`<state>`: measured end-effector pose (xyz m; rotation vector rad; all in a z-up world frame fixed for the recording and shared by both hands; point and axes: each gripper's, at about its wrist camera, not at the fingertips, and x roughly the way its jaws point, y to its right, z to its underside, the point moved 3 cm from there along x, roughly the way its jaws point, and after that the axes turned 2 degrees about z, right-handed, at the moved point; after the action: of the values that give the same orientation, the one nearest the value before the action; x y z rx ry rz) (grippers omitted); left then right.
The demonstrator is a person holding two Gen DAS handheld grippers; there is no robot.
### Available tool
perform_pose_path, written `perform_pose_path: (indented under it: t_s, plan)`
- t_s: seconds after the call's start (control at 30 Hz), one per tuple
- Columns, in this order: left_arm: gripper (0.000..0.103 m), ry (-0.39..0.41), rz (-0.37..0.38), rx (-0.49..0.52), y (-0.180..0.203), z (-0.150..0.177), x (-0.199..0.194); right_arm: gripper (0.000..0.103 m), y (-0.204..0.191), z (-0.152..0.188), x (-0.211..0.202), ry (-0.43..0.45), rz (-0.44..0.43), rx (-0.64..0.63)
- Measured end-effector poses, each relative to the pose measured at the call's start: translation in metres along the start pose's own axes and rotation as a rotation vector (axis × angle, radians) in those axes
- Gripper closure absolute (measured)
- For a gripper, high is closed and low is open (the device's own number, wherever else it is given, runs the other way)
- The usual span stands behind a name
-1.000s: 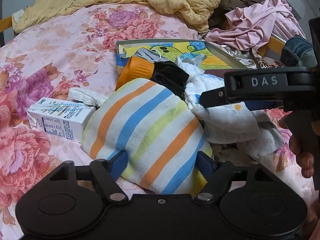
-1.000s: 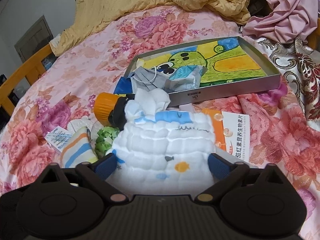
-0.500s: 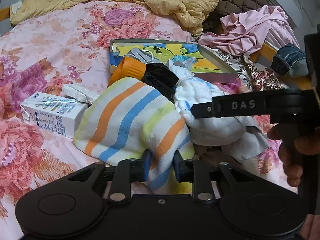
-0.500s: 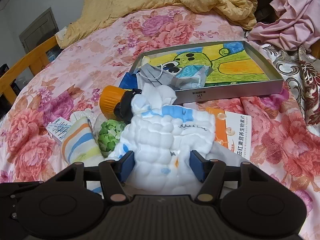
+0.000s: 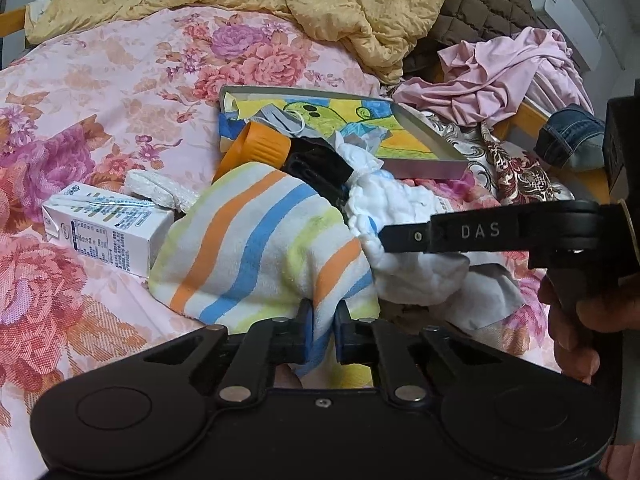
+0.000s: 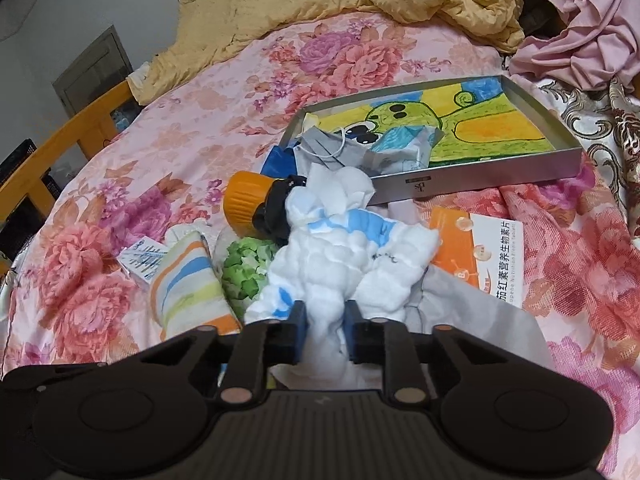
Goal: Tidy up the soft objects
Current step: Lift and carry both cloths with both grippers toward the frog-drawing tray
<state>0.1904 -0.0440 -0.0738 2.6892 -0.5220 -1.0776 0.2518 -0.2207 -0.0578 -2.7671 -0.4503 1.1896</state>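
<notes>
The left tongs (image 5: 321, 330) have just squeezed in and pinch the stripy towel (image 5: 256, 248). The right tongs (image 6: 325, 330) have just squeezed in and pinch the white puffy cloth (image 6: 340, 248) on the bed (image 6: 224, 92).

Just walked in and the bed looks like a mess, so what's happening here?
A person is sorting soft things on the flowered bedspread with a hand-held tool in each hand. The left tool has just closed on the edge of the striped towel; the right tool has just closed on the white quilted cloth. Both cloths lie in the clutter near the silver tray.
</notes>
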Motion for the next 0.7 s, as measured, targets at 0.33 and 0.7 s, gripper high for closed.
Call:
perform_pose_path:
  t_s: [0.33,0.7]
  plan:
    - [0.095,0.098,-0.009,0.04,0.004,-0.002,-0.023,0.094,-0.005,0.002,-0.03,0.068,0.021,-0.018]
    - [0.095,0.224,0.017,0.042,0.01,-0.007,-0.055,0.095,0.0,-0.002,-0.069,0.196,0.009,0.016]
